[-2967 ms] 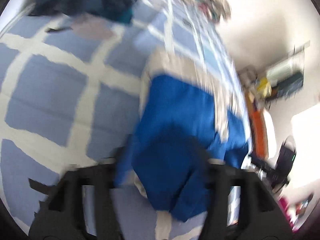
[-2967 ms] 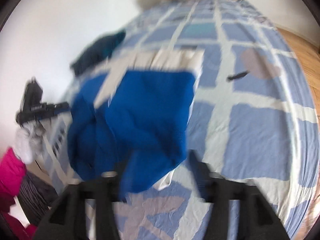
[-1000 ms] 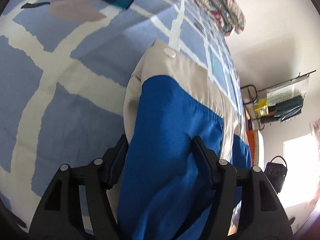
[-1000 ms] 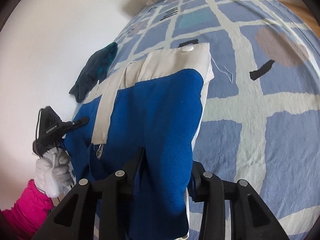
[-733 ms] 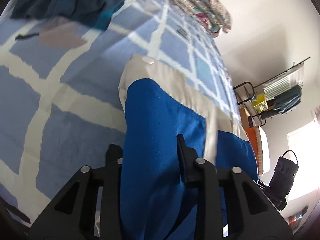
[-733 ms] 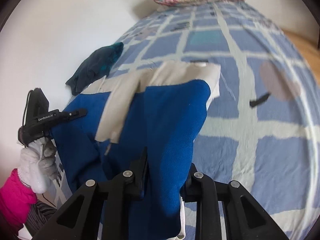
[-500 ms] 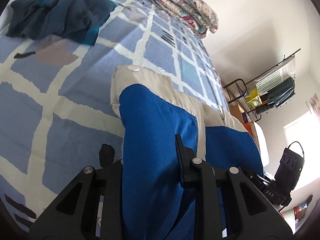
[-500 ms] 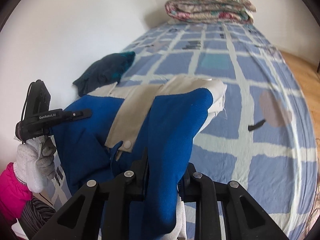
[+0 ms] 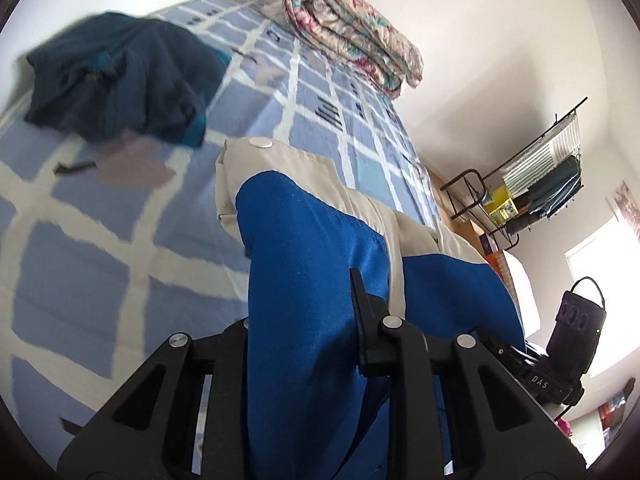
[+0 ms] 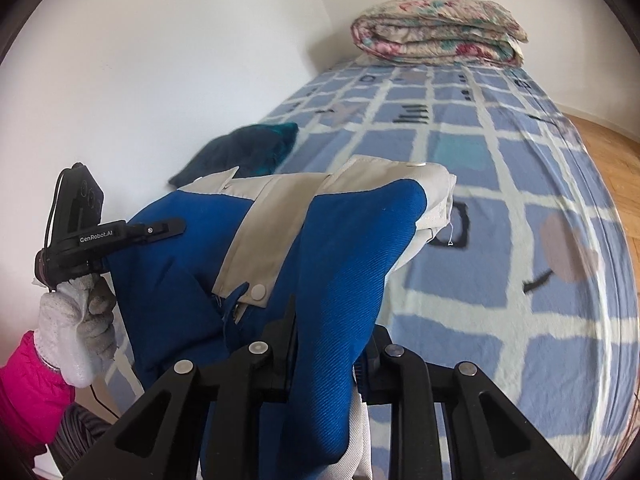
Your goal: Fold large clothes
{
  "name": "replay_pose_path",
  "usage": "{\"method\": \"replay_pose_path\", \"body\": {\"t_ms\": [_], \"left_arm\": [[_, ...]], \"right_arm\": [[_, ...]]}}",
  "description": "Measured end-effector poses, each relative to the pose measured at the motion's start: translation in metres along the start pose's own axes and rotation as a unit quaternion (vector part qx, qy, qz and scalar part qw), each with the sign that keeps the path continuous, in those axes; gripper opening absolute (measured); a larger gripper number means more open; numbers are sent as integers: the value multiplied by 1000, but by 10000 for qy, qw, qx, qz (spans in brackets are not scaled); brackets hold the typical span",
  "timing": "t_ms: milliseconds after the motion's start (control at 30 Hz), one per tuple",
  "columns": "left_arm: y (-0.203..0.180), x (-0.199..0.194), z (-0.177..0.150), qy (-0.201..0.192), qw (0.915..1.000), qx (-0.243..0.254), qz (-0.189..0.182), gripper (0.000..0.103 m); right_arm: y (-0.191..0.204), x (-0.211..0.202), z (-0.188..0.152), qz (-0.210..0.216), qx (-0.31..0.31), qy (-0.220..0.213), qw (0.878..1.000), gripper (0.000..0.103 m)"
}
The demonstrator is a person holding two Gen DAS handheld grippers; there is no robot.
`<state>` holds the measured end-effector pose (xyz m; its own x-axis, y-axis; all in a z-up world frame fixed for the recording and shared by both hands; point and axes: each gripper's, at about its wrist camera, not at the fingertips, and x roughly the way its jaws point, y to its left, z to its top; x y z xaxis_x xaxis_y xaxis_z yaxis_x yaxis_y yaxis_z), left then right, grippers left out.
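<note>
A blue garment with beige trim and snap buttons (image 9: 312, 248) is stretched between both grippers above the checked bed (image 9: 80, 220). My left gripper (image 9: 304, 320) is shut on one blue fold of it; its far end rests on the bed. My right gripper (image 10: 332, 332) is shut on another blue fold of the garment (image 10: 352, 248). In the right wrist view the left gripper (image 10: 160, 229) shows at the left, held by a gloved hand and pinching the fabric. In the left wrist view the right gripper's body (image 9: 560, 360) shows at lower right.
A dark blue and teal garment (image 9: 120, 80) lies crumpled on the bed by the wall, also in the right wrist view (image 10: 240, 152). A folded floral quilt (image 10: 436, 32) lies at the bed's head. A wire rack (image 9: 532, 184) stands beyond the bed. Wood floor (image 10: 608, 152) lies to the right.
Both grippers closed on the blue garment and raised it off the bed. Both cameras now tilt up toward the bed's head, and the fabric hangs taut between the grippers.
</note>
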<state>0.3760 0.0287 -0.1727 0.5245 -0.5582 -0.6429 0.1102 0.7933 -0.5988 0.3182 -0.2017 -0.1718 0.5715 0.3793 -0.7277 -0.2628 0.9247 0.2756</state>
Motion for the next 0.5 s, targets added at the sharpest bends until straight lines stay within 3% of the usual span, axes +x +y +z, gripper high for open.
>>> {"method": "replay_pose_path", "body": {"t_ms": [200,500], "left_arm": [[27,-25,46,-300,9995,-9,126,22],[65,-67,156,-907,9936,393,551,22]], "right_arm": [[39,25,42,85,-353,-161,9992,21],[100,90,131,239,-730,-551,9955,21]]}}
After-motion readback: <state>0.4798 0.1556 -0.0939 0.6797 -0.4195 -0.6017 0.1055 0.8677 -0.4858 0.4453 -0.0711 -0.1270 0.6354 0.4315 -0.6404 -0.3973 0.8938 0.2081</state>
